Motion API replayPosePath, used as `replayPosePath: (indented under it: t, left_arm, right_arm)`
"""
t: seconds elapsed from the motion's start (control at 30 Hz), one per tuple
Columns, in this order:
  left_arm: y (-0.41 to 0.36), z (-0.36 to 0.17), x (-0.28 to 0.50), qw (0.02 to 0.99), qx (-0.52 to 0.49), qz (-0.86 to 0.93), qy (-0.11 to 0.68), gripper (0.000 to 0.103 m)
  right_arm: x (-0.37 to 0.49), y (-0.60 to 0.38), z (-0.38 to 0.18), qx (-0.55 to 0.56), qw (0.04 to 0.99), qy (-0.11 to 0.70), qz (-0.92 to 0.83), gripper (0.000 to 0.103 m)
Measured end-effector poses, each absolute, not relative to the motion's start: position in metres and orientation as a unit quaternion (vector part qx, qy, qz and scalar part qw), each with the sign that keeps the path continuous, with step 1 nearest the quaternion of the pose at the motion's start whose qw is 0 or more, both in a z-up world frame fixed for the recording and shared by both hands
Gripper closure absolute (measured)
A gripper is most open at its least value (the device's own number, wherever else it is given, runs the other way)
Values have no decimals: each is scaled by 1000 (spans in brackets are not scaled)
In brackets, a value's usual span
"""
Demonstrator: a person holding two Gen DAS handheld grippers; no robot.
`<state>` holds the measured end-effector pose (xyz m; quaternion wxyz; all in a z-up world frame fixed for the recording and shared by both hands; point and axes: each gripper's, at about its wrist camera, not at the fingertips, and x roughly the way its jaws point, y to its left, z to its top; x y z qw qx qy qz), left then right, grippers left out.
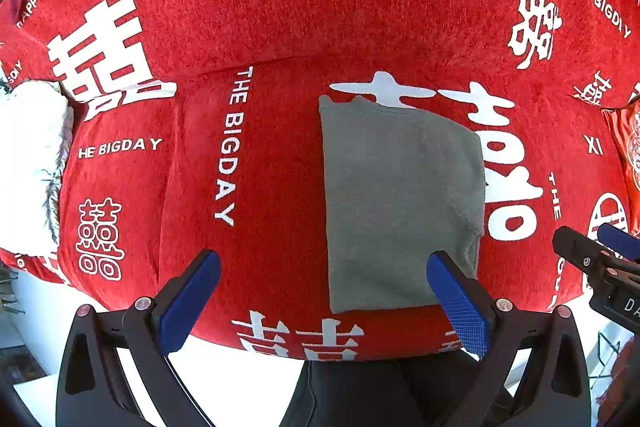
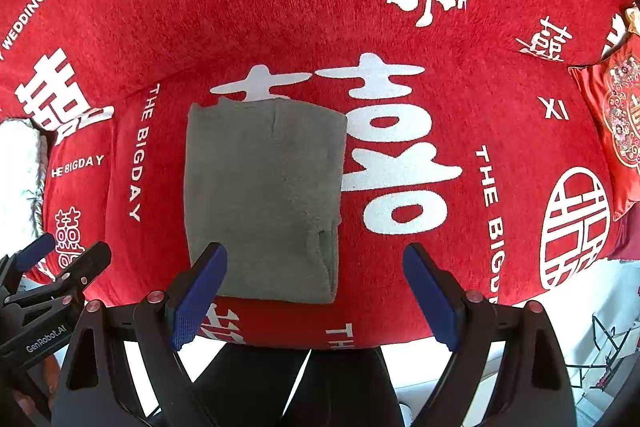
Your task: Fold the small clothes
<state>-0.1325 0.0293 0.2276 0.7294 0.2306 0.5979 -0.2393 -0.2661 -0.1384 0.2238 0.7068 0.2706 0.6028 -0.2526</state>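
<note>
The grey garment [image 2: 264, 199] lay flat on the seat of the red sofa [image 2: 400, 11], already folded into a compact upright rectangle with layered edges showing along its right side and a small tuck near its lower right corner. Judging by that shape, the folding looked essentially done; at most a final halving or a smoothing of that corner seemed left.

Both grippers hung above its near edge with nothing in them. The right gripper [image 2: 316, 291] stood spread wide, its left pad over the garment's lower left corner and its right pad over bare red cover. The left gripper [image 1: 324, 299] was equally wide, its right pad over the garment's lower right corner; whether either pad touched the cloth I could not tell.

The right wrist view alone showed the embroidered red cushion [image 2: 616, 131] at the sofa's far right in full. The left wrist view showed more of the white fluffy thing [image 1: 32, 155] at the sofa's left end.
</note>
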Motion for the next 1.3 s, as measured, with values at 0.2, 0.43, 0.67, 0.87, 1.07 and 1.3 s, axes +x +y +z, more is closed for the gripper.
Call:
replayPosePath:
  t: [0.2,0.43,0.67,0.87,1.07,1.3]
  left_arm:
    - [29,228,-133,730,230,-239,598,0]
    - [28,228,-134,730,230,-238,598,0]
    - [28,228,-134,729,231,-239,598,0]
    - [28,228,-134,729,231,-239,598,0]
    - [27,228,-135,730,231,-237,598,0]
    - [30,230,-137,733,244,-241,587,0]
  right_arm:
    - [-266,-138,222,271,707,603,-251,12]
    - [-266,-139,222,270,707,604,-250,12]
    - [-266,-139,222,271,707,604,-249,12]
    - [-266,-139,222,272,706,604,-249,12]
    - [-266,-139,222,271,707,604,-249,12]
    - [-265,-137,221,272,706,605,-247,12]
